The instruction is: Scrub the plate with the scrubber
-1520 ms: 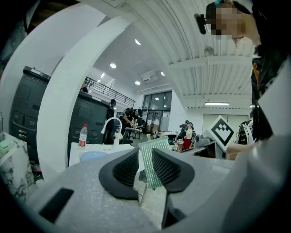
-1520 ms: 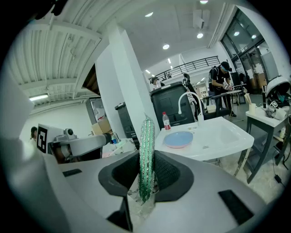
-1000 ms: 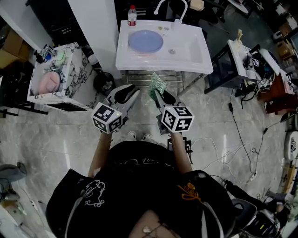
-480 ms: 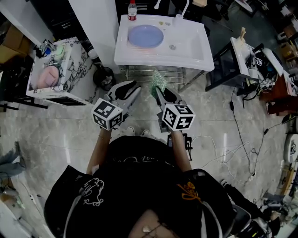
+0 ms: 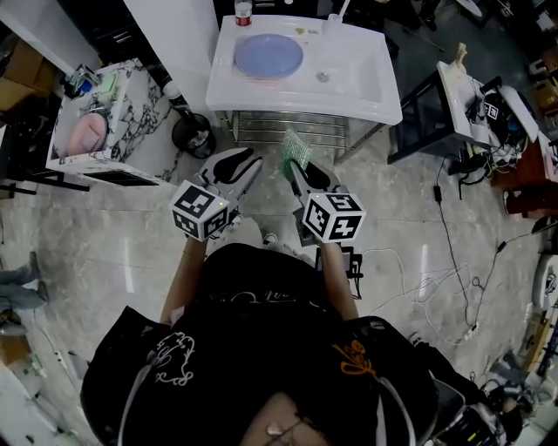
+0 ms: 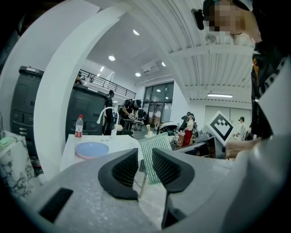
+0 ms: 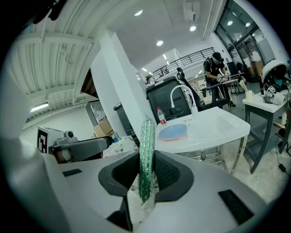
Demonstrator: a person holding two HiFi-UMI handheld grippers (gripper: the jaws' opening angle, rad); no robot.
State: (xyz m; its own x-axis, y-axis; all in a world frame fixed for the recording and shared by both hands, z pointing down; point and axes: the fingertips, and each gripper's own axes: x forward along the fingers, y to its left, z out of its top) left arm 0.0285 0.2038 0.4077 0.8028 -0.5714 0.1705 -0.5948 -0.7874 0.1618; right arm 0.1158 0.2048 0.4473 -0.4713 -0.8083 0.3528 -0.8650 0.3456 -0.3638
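The person stood on the pale stone floor (image 5: 105,253), facing a white bench (image 5: 370,97) with a basin moulded into its top; both tools were held out low in front of the body, short of the bench's front edge and well apart from anything on it.

The right tool (image 5: 292,167) was clamped on the scrubber (image 5: 296,150); in the right gripper view the green mesh pad stood upright and edge-on between the two dark jaws, pinched at its lower half, with its top rising clear above them. The left tool (image 5: 244,162) was just beside it, the two tips near but not touching; in the left gripper view its jaws stood a little apart with nothing between them, and the scrubber showed through the gap, beyond the jaws.

The plate (image 5: 268,54), pale blue and round, lay flat on the left part of the bench top, to the left of the drain hole (image 5: 323,77); neither tool nor scrubber touched it. A bottle (image 5: 243,12) with a red label stood at the back edge just behind the plate; a curved white tap (image 7: 182,98) rose at the rear of the basin.

To the left of the bench stood a marble-patterned cabinet (image 5: 144,122) holding small items too blurred to name; a dark side table (image 5: 436,113) stood to the bench's right.
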